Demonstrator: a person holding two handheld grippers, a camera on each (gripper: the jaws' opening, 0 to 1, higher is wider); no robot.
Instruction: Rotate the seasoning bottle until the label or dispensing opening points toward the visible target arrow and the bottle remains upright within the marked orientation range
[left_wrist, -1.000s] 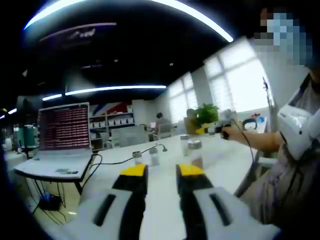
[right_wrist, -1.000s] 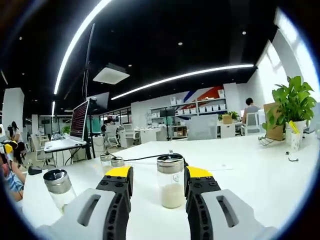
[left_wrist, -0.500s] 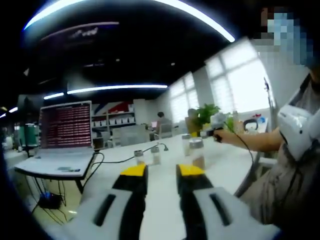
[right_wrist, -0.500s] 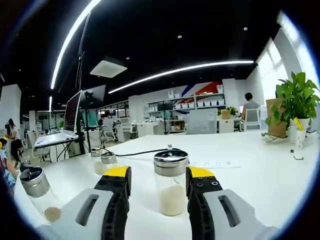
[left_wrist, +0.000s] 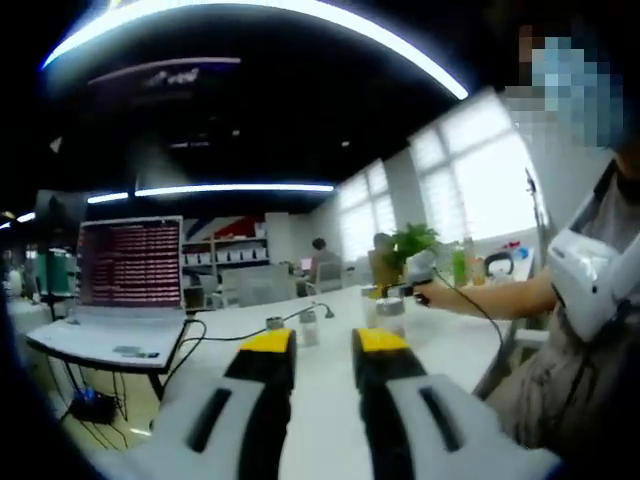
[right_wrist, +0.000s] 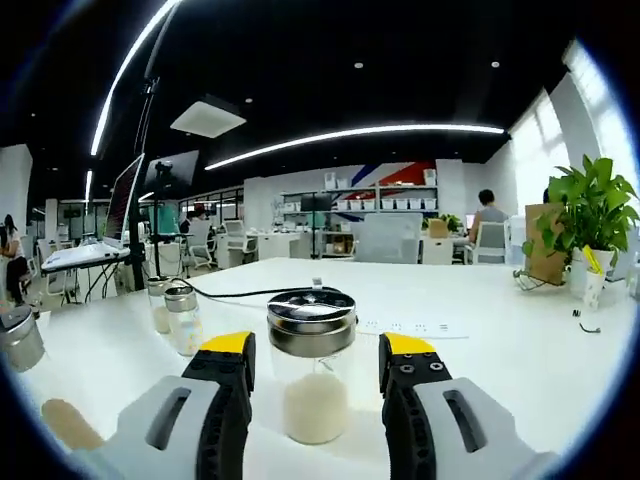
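A clear seasoning bottle (right_wrist: 312, 385) with a steel lid and white powder stands upright on the white table (right_wrist: 500, 350). My right gripper (right_wrist: 318, 348) is open with a yellow-tipped jaw on each side of the bottle and a small gap on both sides. In the left gripper view that right gripper (left_wrist: 413, 270) is held by a person's hand over a bottle (left_wrist: 389, 312) at the table's far side. My left gripper (left_wrist: 323, 342) hovers low over the table, its jaws apart with nothing between them.
Two small bottles (right_wrist: 172, 312) stand to the left behind a black cable (right_wrist: 250, 293), and another bottle (right_wrist: 20, 340) is at the left edge. A laptop (left_wrist: 125, 290) sits on a side desk. A potted plant (right_wrist: 590, 225) stands far right. A printed paper strip (right_wrist: 420, 327) lies behind the bottle.
My right gripper has moved forward, so the bottle now stands deeper between its jaws and looks bigger. In the left gripper view the right gripper has shifted left toward the bottles.
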